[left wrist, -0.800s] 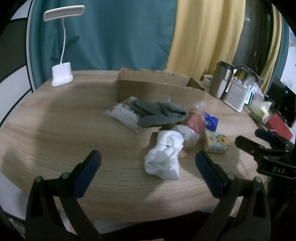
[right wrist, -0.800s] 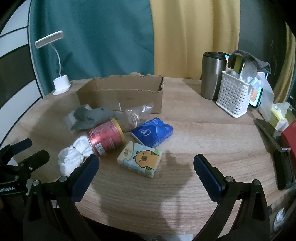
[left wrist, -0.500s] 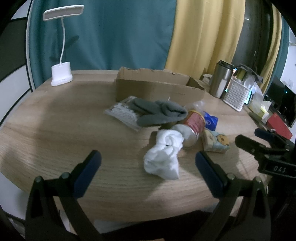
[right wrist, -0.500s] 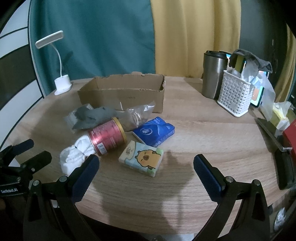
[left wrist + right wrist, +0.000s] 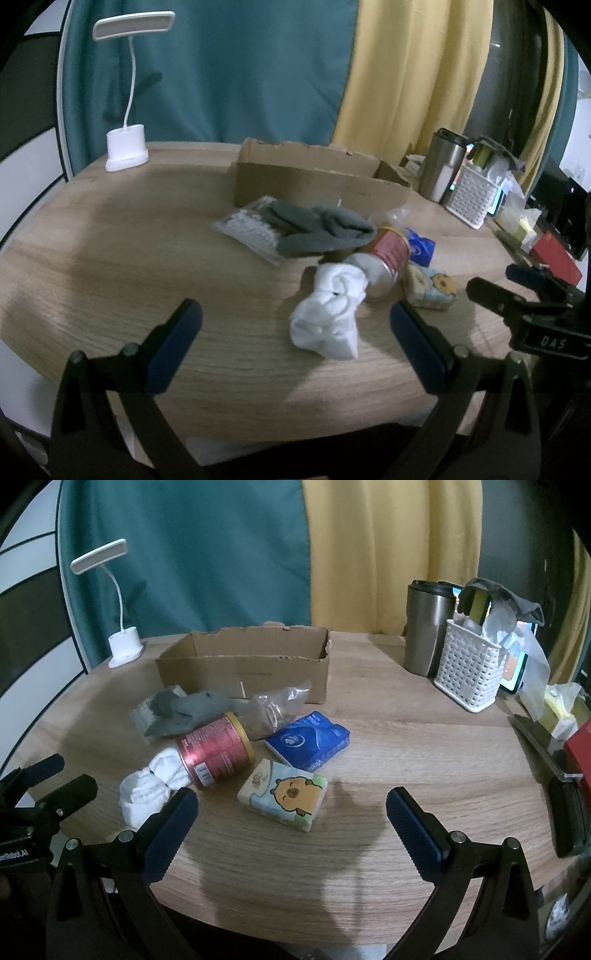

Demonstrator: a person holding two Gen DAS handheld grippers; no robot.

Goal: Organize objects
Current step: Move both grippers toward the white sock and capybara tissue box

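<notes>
A pile lies mid-table before an open cardboard box (image 5: 243, 672) (image 5: 306, 177): a rolled white sock (image 5: 328, 317) (image 5: 147, 786), a red can (image 5: 214, 753) (image 5: 388, 251) on its side, grey socks (image 5: 317, 229) (image 5: 188, 712), a cartoon tissue pack (image 5: 284, 794) (image 5: 432, 291), a blue tissue pack (image 5: 308, 740) (image 5: 419, 247) and clear bags (image 5: 247, 230) (image 5: 277, 709). My left gripper (image 5: 295, 343) stands open just short of the white sock. My right gripper (image 5: 291, 827) is open near the cartoon pack, nothing between its fingers.
A white desk lamp (image 5: 125, 147) (image 5: 122, 646) stands at the back left. At the right are a steel tumbler (image 5: 424, 627), a white basket (image 5: 469, 668), a phone and a red box (image 5: 554, 254). The round table's front edge (image 5: 258, 424) is close below the grippers.
Both views have shifted only slightly; the right gripper edged a little toward the pile. Nothing was taken hold of and both grippers stay open.
</notes>
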